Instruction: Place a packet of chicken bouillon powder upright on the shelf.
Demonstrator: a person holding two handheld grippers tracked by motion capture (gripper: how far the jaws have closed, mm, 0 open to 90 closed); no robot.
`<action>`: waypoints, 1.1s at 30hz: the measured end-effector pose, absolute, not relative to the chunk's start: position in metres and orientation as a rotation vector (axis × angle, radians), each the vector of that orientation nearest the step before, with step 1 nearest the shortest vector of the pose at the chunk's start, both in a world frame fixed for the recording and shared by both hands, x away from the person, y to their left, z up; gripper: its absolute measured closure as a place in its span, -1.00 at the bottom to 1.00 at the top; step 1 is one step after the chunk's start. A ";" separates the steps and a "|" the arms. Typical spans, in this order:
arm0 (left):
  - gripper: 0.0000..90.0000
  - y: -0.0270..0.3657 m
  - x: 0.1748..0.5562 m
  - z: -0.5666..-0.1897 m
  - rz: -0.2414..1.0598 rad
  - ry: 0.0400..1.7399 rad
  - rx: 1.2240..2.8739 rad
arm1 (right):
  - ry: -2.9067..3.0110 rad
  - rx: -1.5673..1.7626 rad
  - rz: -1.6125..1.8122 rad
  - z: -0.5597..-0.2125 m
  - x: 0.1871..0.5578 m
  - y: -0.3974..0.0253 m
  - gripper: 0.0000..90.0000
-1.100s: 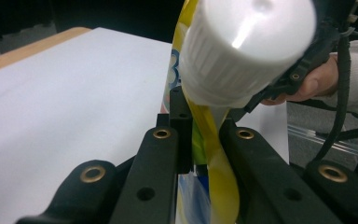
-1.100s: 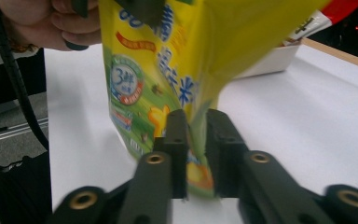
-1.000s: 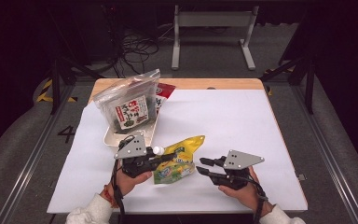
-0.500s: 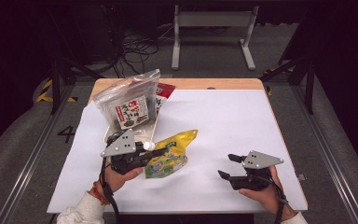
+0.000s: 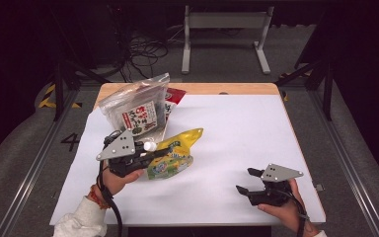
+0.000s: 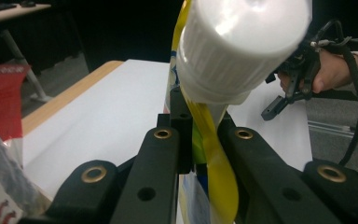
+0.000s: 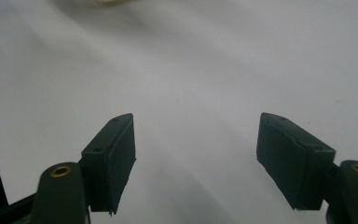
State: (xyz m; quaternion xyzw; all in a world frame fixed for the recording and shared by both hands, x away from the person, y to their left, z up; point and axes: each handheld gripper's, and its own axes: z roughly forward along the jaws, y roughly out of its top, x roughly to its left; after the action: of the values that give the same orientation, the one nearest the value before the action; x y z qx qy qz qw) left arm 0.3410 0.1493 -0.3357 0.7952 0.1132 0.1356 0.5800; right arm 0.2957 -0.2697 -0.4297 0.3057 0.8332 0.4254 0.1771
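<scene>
Right hand-held gripper (image 5: 244, 190): jaws wide apart, empty, low over bare white surface (image 5: 237, 128) near the front right edge, apparently parked clear. Left hand-held gripper (image 5: 150, 155): jaws clamped on the yellow spouted pouch (image 5: 175, 157) just below its white cap (image 6: 235, 46), likely for control at the neck. Beyond, touching the pouch, stands a clear snack bag (image 5: 138, 111) against a red packet (image 5: 175, 95) at the far left edge. Open room lies centre and right.

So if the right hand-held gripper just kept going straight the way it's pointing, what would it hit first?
Probably the yellow pouch held by the left hand-held gripper. The right hand-held gripper, open, points left over bare white table, though depth is hard to judge.
</scene>
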 end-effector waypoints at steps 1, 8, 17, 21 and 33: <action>0.93 0.152 0.344 -0.332 0.323 0.254 1.851 | 2.359 0.867 1.204 -0.430 0.296 -0.270 -0.37; 0.93 0.162 0.356 -0.317 0.365 0.212 1.836 | 2.369 0.867 1.200 -0.433 0.298 -0.268 -0.37; 0.92 0.172 0.371 -0.303 0.403 0.207 1.853 | 2.380 0.875 1.210 -0.435 0.299 -0.266 -0.37; 0.92 0.180 0.378 -0.302 0.412 0.218 1.850 | 2.385 0.877 1.213 -0.436 0.299 -0.265 -0.37; 0.91 0.198 0.404 -0.298 0.383 0.245 1.832 | 2.424 0.888 1.196 -0.444 0.302 -0.260 -0.37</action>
State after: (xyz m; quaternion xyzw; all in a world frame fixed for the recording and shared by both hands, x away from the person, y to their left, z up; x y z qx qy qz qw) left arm 0.4042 0.1977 -0.2985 0.7860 0.1049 0.1642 0.5868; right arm 0.3024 -0.2599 -0.4439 0.3086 0.8427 0.4156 0.1477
